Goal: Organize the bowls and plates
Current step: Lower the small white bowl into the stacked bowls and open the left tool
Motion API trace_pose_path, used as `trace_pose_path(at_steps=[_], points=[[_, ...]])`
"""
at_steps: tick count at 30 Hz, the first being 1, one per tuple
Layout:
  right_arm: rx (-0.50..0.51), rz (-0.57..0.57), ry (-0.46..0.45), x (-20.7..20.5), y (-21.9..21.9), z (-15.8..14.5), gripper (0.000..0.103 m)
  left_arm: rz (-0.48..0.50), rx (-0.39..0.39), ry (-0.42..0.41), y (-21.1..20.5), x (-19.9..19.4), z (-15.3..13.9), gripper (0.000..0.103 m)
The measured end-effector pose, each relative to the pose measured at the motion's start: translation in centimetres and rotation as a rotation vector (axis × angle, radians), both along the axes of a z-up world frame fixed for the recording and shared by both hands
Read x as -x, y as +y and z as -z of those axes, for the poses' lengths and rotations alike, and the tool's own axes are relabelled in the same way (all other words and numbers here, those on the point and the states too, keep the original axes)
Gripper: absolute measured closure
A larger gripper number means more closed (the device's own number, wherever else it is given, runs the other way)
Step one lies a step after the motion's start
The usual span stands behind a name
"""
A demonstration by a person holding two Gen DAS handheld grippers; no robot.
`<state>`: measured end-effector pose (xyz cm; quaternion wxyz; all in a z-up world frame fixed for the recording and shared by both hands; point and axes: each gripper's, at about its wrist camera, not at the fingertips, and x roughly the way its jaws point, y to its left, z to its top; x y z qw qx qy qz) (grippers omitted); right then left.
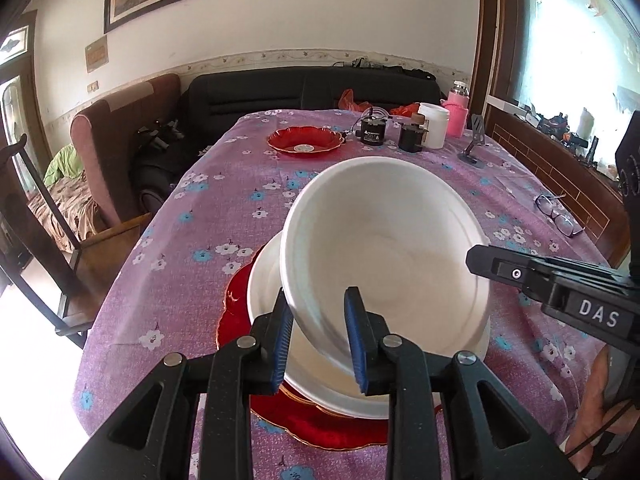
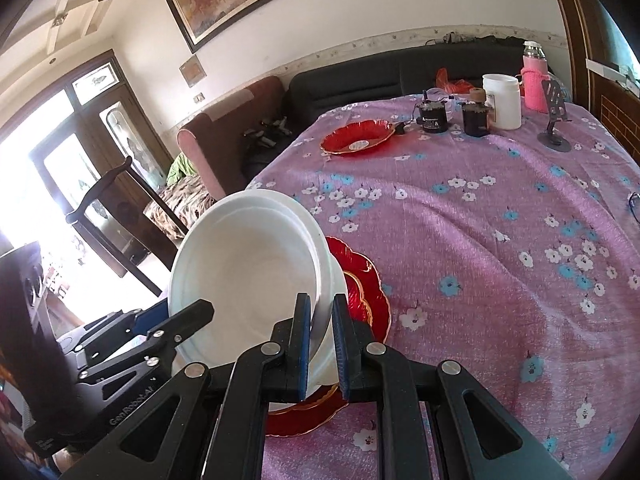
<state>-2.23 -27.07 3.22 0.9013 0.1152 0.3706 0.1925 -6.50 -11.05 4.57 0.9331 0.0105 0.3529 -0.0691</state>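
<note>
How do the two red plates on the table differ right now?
The near red plate lies under the white bowl stack and is mostly covered; the far red plate holds nothing and shows a pale round mark at its centre. The near one sits right below both tongs; the far one lies across the purple tablecloth, beside the black jars. Both are glossy red with gold-edged, scalloped rims.

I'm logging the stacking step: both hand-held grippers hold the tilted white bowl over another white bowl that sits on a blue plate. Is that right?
Not quite: the plate is red, not blue, as the left wrist view shows. The rest holds: left hand-held gripper and right hand-held gripper hold the tilted white bowl above the lower white bowl.
</note>
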Motion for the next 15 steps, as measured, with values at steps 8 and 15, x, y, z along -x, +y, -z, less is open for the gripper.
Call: trace_pose_path(at_steps=[8,15], points=[[0.007,-0.002,0.002,0.0,0.3,0.1,0.089,-0.008,0.033,-0.005,0.9,0.4,-0.5,0.077],[-0.003,0.000,0.005,0.0,0.4,0.1,0.089,-0.013,0.051,-0.021,1.2,0.8,-1.0,0.073]])
